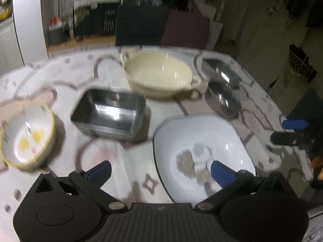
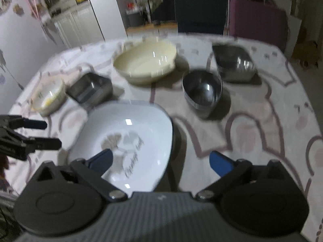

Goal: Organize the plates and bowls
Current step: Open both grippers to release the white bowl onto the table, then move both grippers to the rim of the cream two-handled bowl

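While both grippers, left gripper (image 1: pixel 160 170) and right gripper (image 2: pixel 161 161), are hanging spread and empty, the white printed ceramic plate (image 2: pixel 129 141) and five scattered bowls are lying unstacked.

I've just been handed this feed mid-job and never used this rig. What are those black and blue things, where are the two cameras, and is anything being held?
Each picture comes from a camera on a hand-held gripper, looking forward along its blue-padded jaws. The left gripper and right gripper both stand open and hold nothing.

On the patterned tablecloth lie:
- a white plate nearest
- a cream two-handled bowl
- a small bowl with yellow spots
- a square steel container
- a second steel container
- a round steel bowl

Each view also catches the other gripper at its edge.
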`<state>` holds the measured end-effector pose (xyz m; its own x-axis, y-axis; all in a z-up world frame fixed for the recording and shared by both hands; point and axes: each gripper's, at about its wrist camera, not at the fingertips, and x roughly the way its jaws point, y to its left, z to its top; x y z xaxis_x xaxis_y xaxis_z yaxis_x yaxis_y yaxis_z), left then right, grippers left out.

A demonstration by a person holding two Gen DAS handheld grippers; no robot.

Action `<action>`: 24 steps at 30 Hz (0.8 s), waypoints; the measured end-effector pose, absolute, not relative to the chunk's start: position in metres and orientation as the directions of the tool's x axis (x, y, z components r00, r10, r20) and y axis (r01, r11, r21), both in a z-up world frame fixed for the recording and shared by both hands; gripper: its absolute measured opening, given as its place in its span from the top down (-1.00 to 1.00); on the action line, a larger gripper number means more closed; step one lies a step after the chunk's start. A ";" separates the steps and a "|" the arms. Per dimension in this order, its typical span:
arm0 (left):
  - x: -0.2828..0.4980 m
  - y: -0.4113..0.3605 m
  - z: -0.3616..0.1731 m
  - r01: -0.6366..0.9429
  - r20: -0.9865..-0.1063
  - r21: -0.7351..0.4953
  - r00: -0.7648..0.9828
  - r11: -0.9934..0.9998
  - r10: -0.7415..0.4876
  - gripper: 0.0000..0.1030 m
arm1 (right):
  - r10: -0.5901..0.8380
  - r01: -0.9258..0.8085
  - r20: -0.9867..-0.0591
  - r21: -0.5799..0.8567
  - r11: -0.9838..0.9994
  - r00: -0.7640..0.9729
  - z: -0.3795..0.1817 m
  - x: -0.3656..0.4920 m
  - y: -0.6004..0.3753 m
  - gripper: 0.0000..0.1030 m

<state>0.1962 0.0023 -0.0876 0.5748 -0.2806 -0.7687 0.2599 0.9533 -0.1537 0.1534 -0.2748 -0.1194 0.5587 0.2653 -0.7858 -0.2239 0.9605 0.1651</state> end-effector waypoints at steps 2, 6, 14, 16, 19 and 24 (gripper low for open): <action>0.201 0.003 -0.075 0.259 -0.744 -0.126 0.614 0.958 -0.263 -1.00 | 0.282 -0.217 -0.738 0.186 0.958 0.613 -0.104 0.153 -0.278 -0.99; 0.218 0.009 -0.054 0.232 -0.688 -0.125 0.680 0.965 -0.253 -1.00 | 0.282 -0.218 -0.661 0.180 0.959 0.695 -0.080 0.158 -0.277 -1.00; 0.278 0.009 -0.027 0.147 -0.599 -0.171 0.769 0.974 -0.221 -1.00 | 0.314 -0.231 -0.593 0.214 0.949 0.741 -0.063 0.202 -0.262 -1.00; 0.293 0.008 -0.025 0.135 -0.593 -0.179 0.776 0.974 -0.216 -1.00 | 0.323 -0.224 -0.586 0.237 0.945 0.743 -0.064 0.215 -0.261 -1.00; 0.316 0.006 -0.025 0.135 -0.583 -0.173 0.784 0.976 -0.212 -1.00 | 0.351 -0.188 -0.584 0.322 0.928 0.732 -0.069 0.236 -0.262 -1.00; 0.351 0.006 -0.030 0.145 -0.557 -0.160 0.803 0.976 -0.211 -1.00 | 0.389 -0.100 -0.583 0.465 0.880 0.713 -0.084 0.273 -0.268 -0.99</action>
<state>0.3509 0.0064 -0.0296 0.8030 -0.2108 -0.5574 0.1454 0.9764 -0.1597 0.2734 -0.2680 -0.0844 0.7133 0.3893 -0.5828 -0.1002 0.8797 0.4649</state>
